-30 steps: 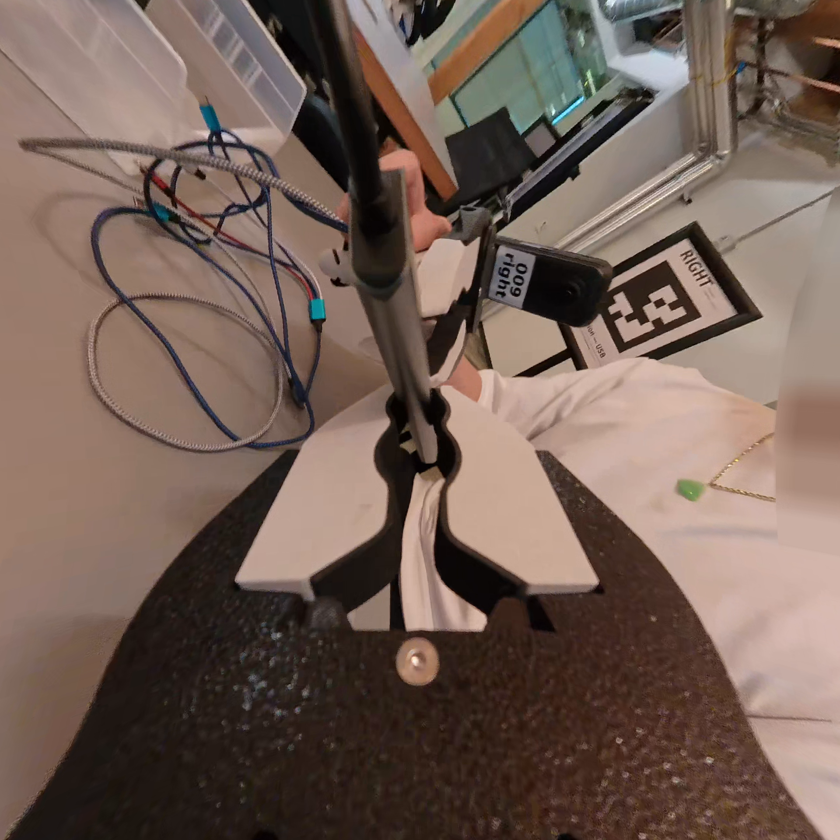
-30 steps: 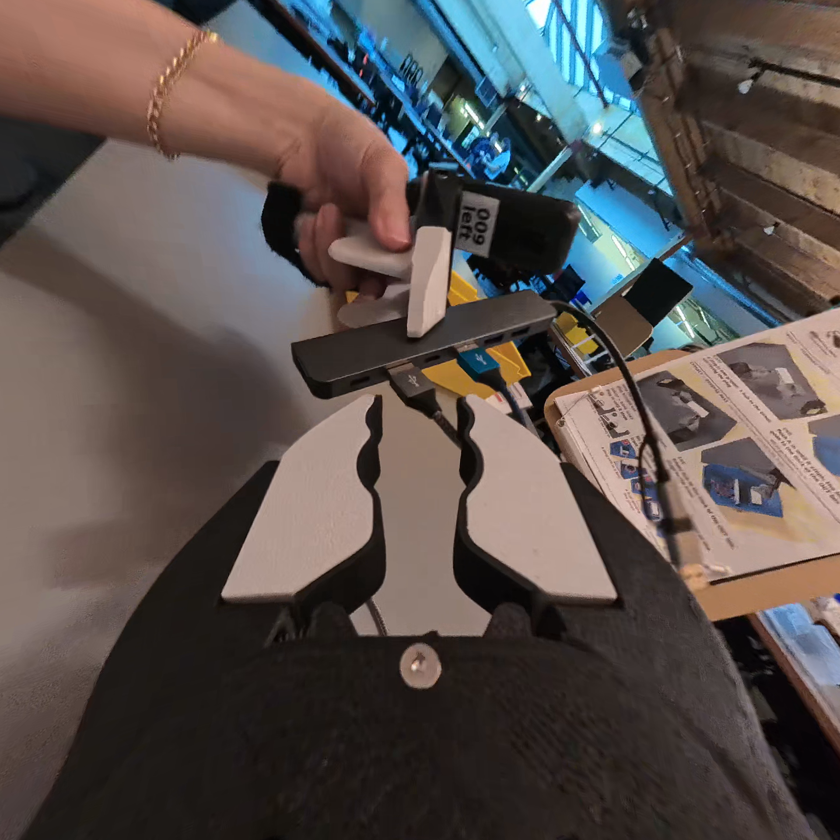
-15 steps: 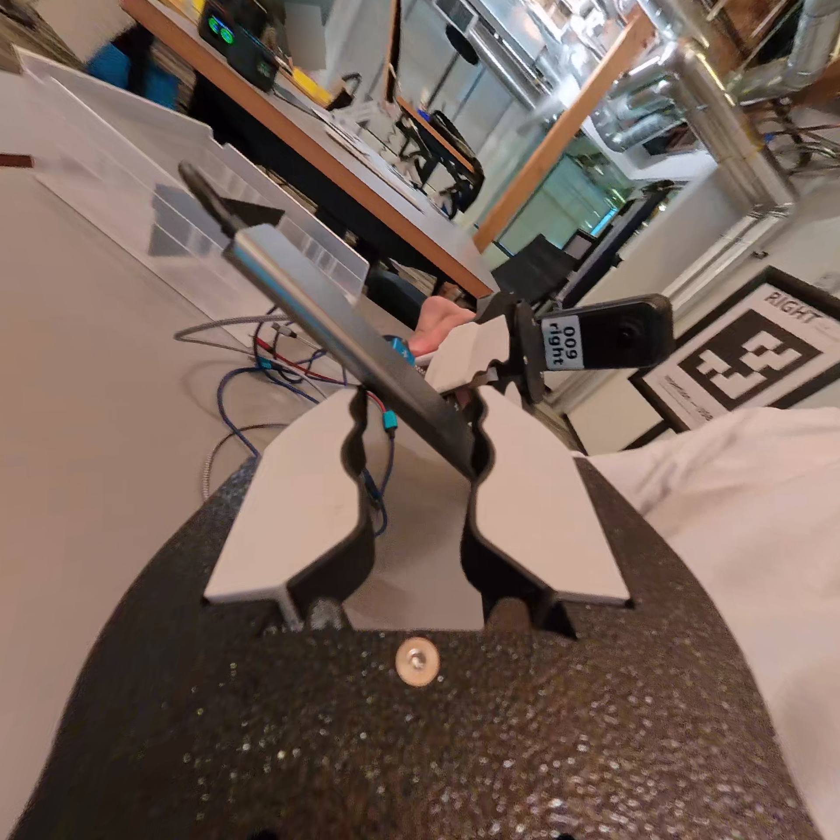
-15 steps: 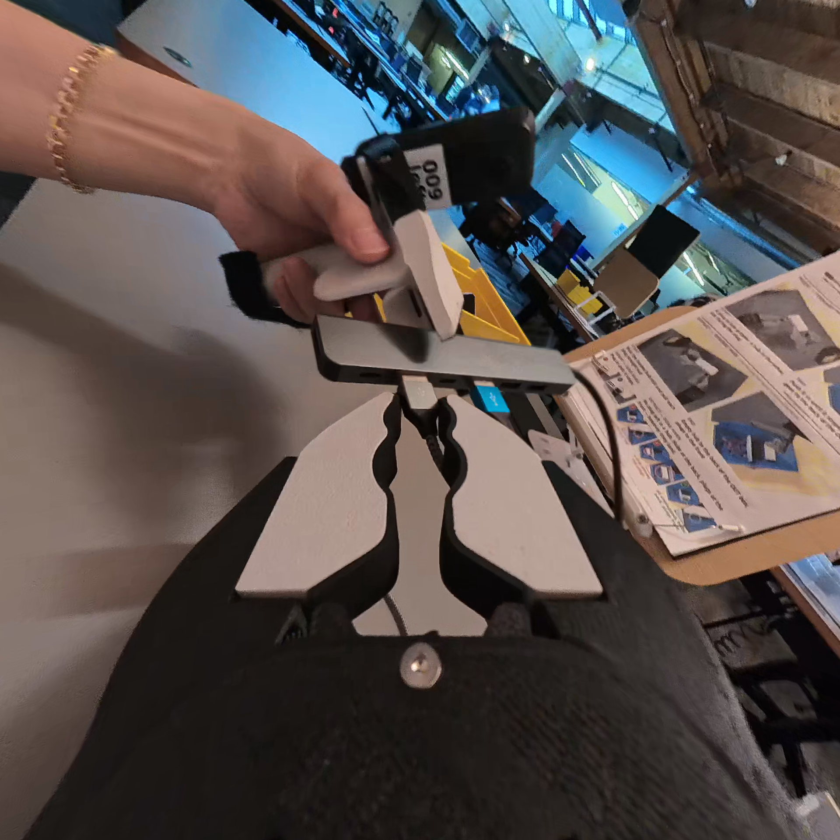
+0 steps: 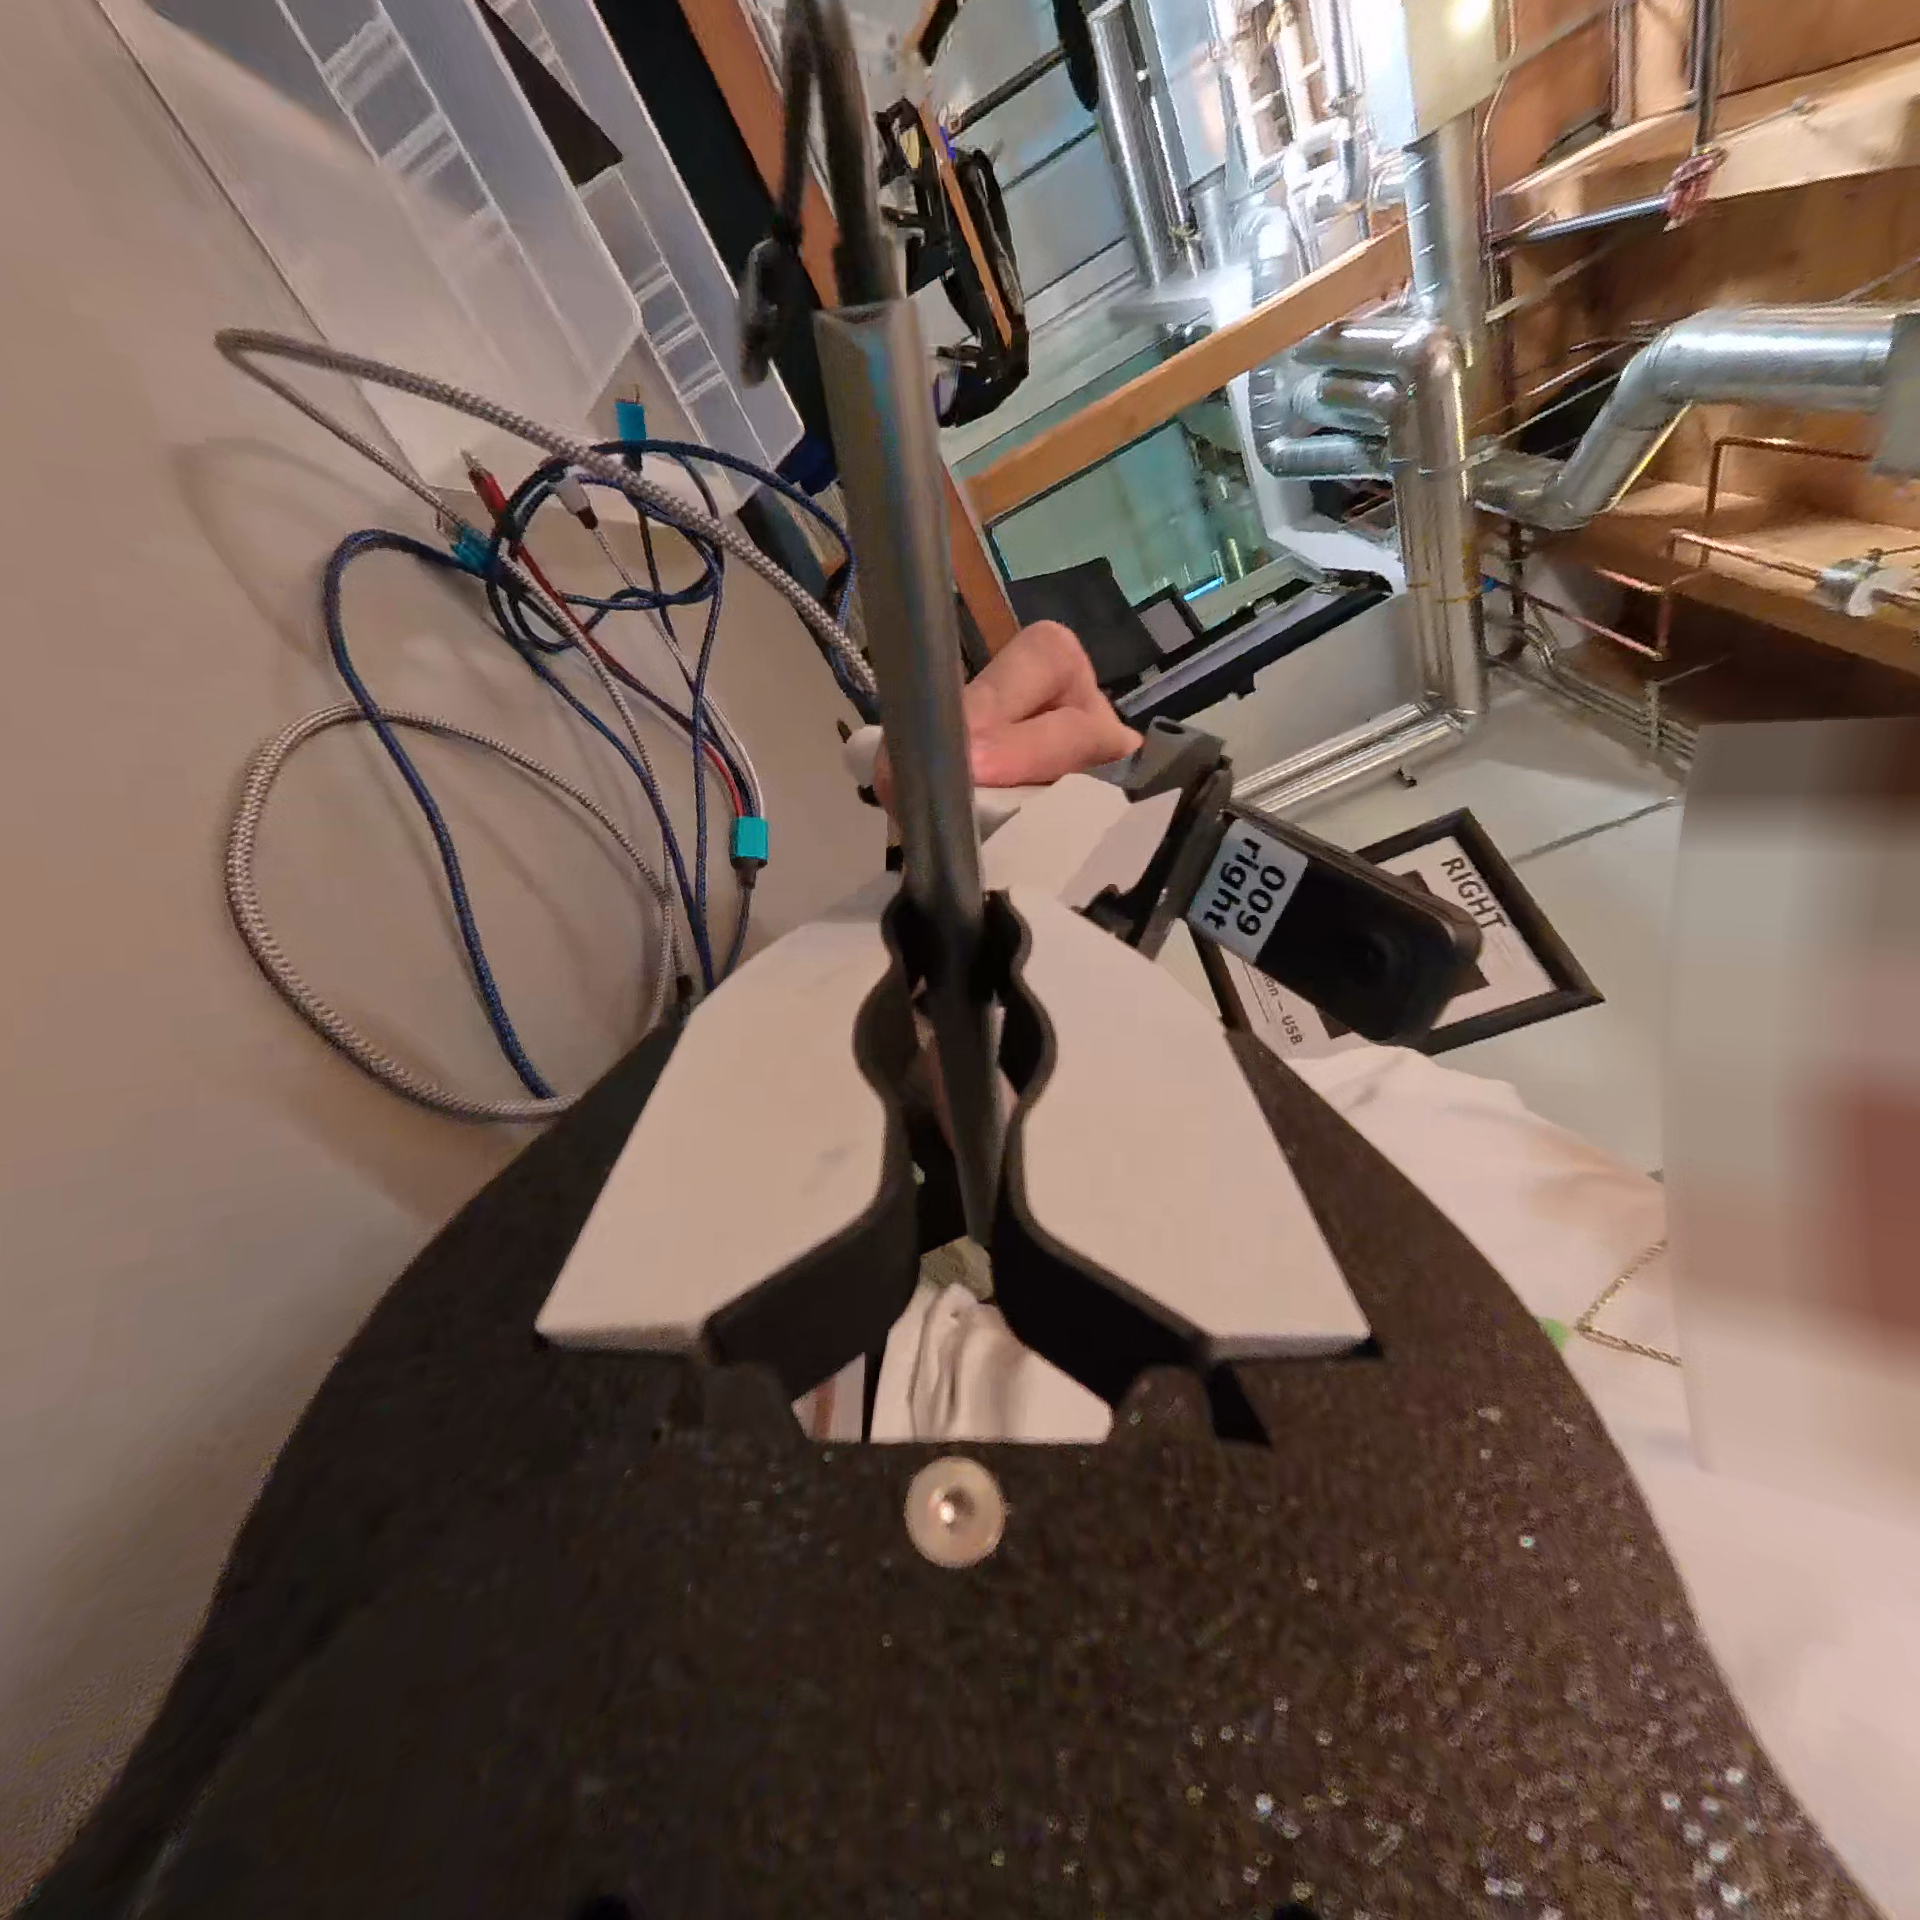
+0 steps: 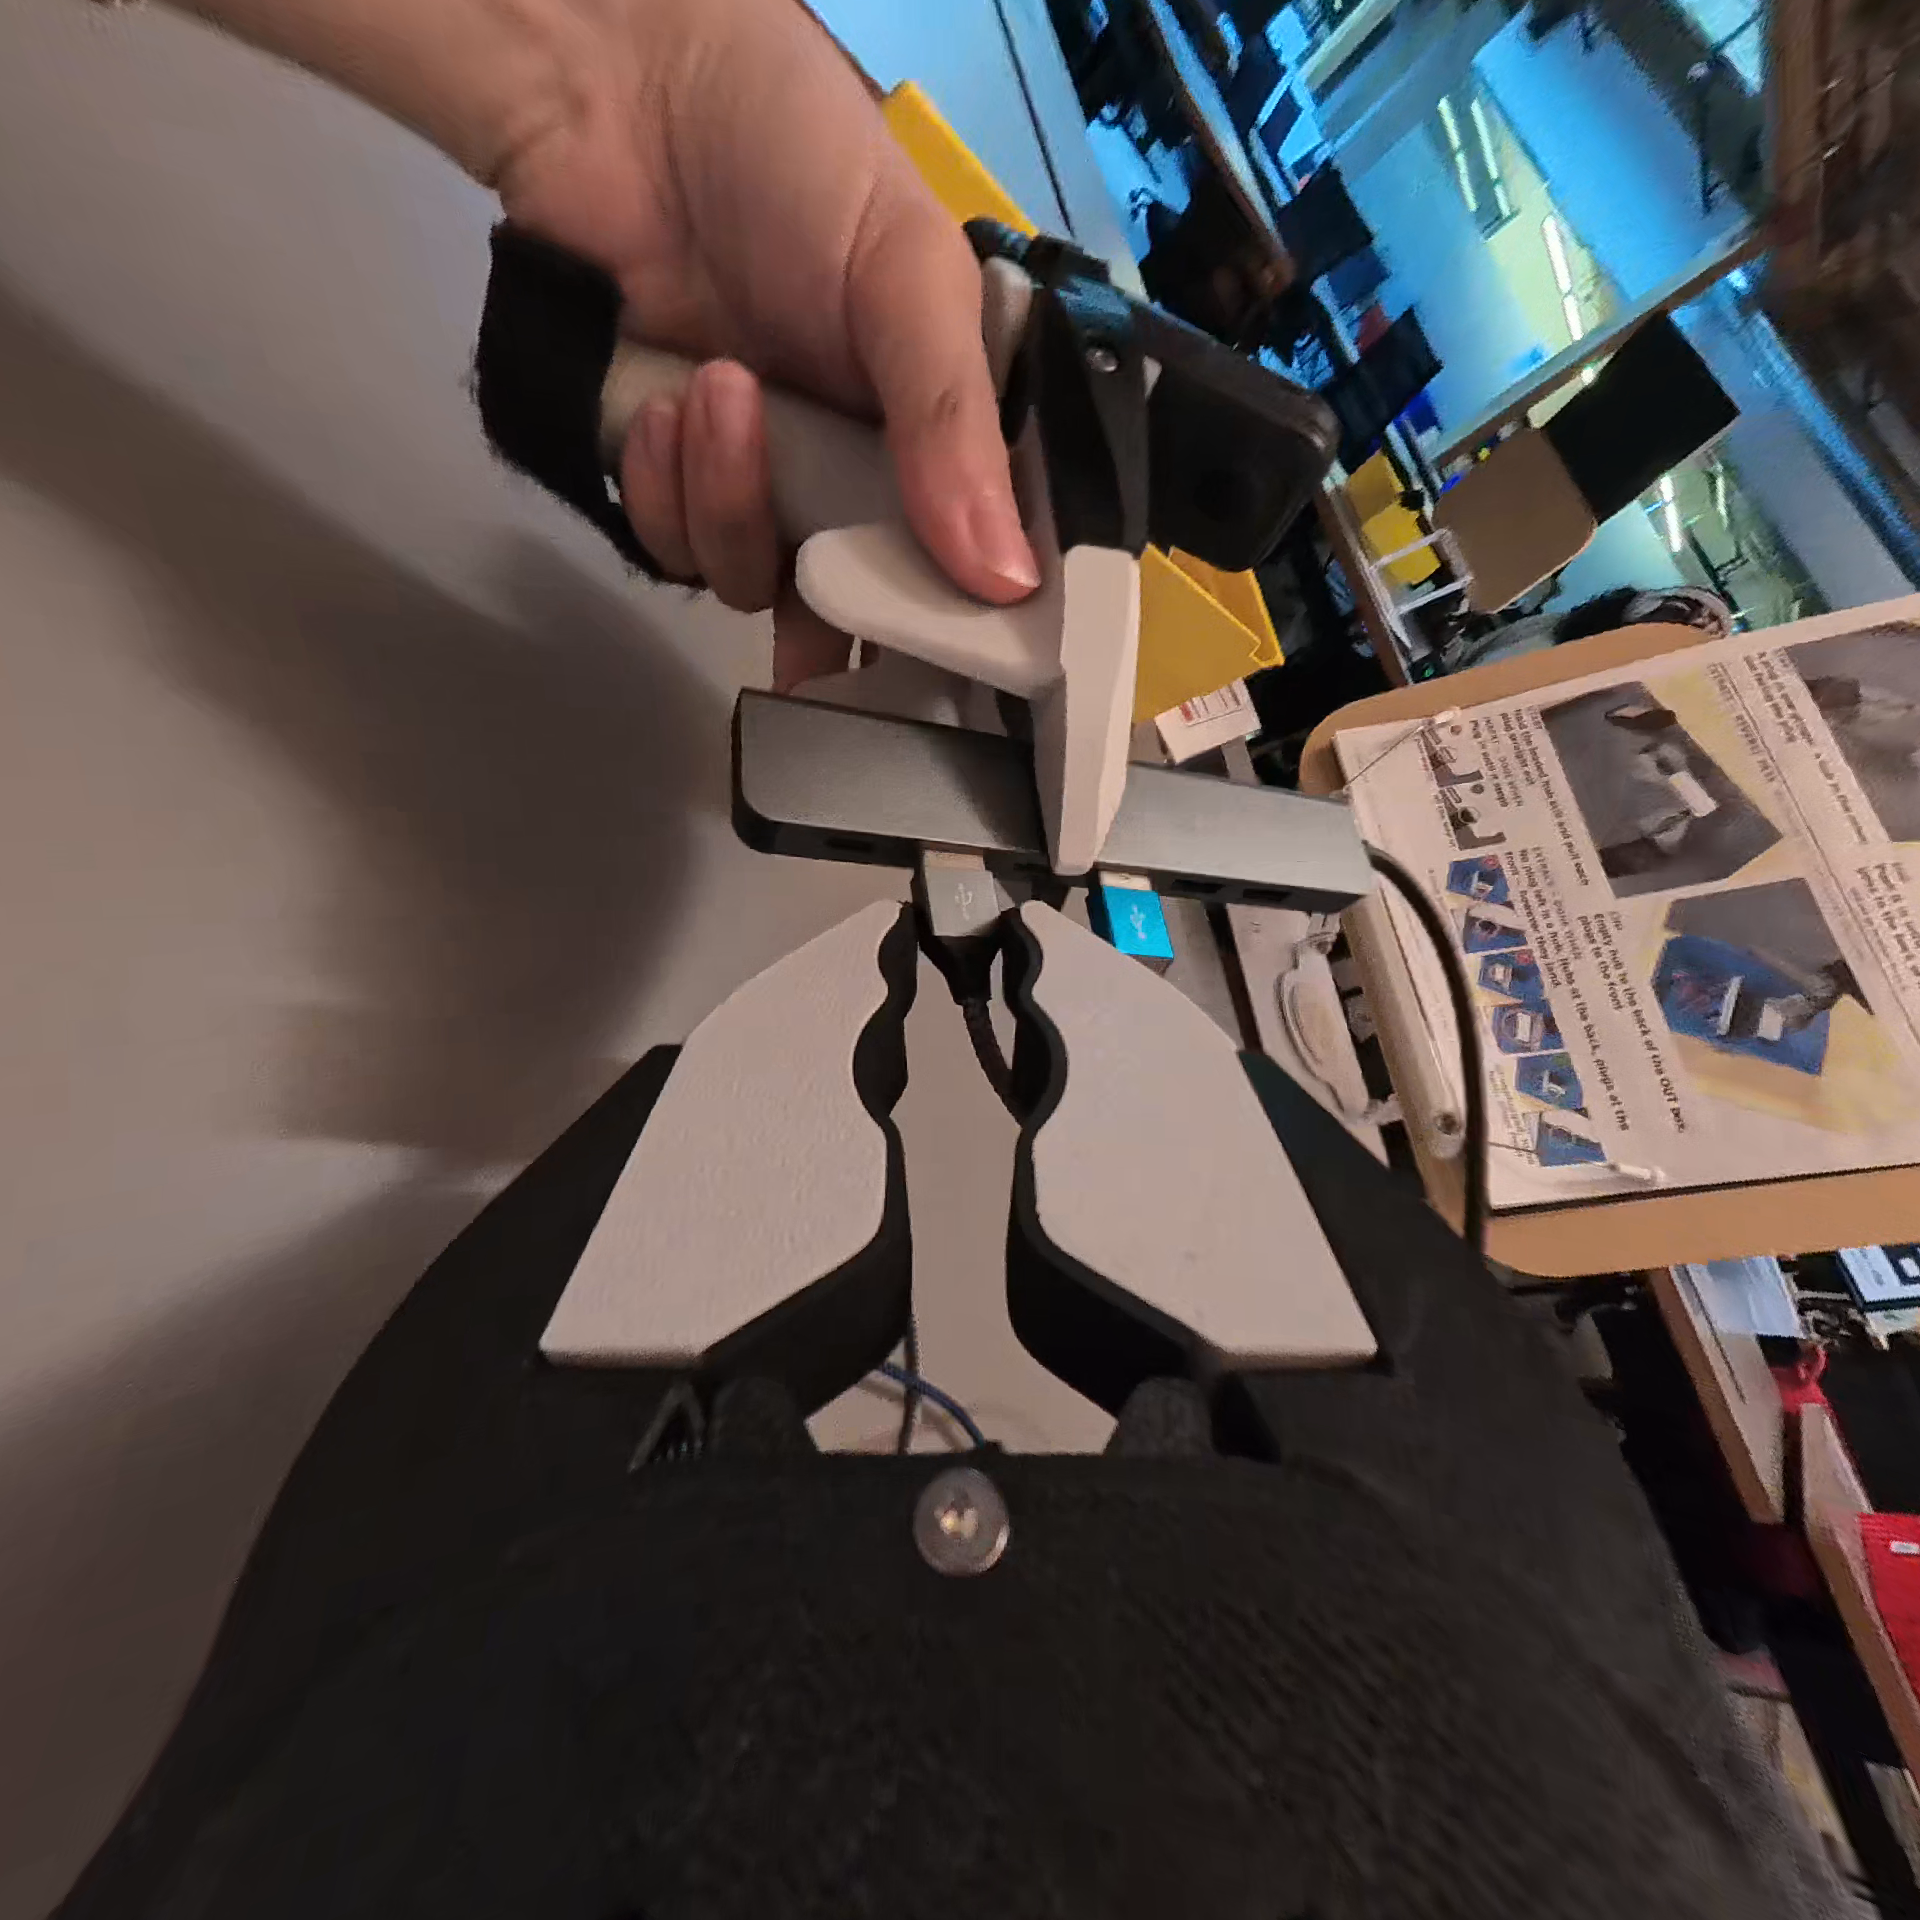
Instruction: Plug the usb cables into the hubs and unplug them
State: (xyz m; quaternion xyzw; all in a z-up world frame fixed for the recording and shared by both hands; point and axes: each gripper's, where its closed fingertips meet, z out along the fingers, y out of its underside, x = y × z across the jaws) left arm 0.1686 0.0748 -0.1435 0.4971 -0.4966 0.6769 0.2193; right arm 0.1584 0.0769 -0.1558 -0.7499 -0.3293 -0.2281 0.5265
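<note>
Nearest in the right wrist view, the right gripper has its jaws narrowed onto the neck of the grey USB plug, pinching the braided cable just behind the plug body, and the plug's metal end sits in a port on the near edge of the grey hub. Whether it is fully seated or partly out I cannot tell. Just right of it, a blue USB plug sits in a neighbouring port. Beyond, the left gripper is clamped across the hub's middle, held by a hand, with the hub off the table; in the left wrist view the same hub runs edge-on between that gripper's closed fingers. Farther off on the table, a tangle of loose cables lies near a clear plastic bin, and far right in the right wrist view an instruction sheet lies on a round wooden board. To do this step well, I judge the right gripper should move straight along the plug's axis, square to the hub's edge, without twisting. The grip sits on the cable strain relief, so a sideways pull could bend it or slip. The left gripper should brace firmly against the push or pull.
</note>
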